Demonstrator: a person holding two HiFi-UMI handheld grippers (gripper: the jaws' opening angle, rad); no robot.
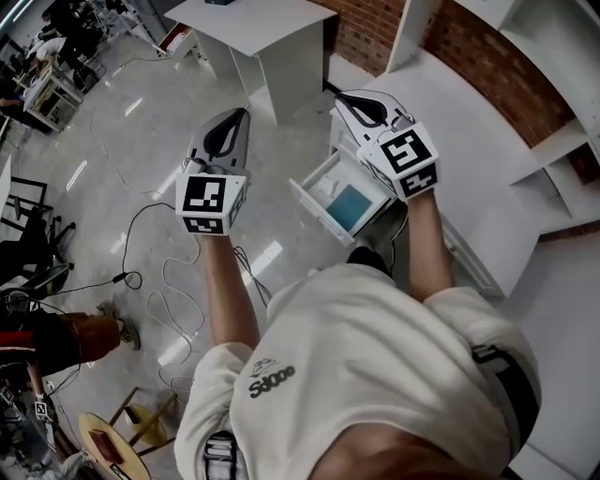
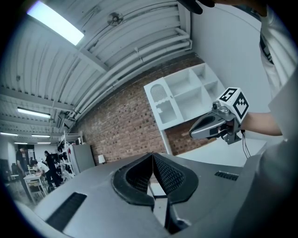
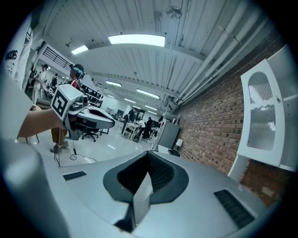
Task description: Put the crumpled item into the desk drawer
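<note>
In the head view an open white desk drawer (image 1: 311,211) lies below my hands. Inside it are a teal flat item (image 1: 350,208) and a pale lump (image 1: 324,186); whether that lump is the crumpled item I cannot tell. My left gripper (image 1: 234,114) is held up level over the floor, left of the drawer, shut with nothing in it (image 2: 152,155). Above the drawer's far side my right gripper (image 1: 345,97) also looks shut and empty (image 3: 148,153). Each gripper view catches the other gripper: the right gripper (image 2: 193,134) and the left gripper (image 3: 111,124).
The white desk (image 1: 469,187) runs along the right beside a brick wall, with white shelving (image 1: 562,159) behind it. A white table (image 1: 262,23) stands ahead. Cables (image 1: 150,281) trail over the glossy floor at left, near a wooden stool (image 1: 122,436).
</note>
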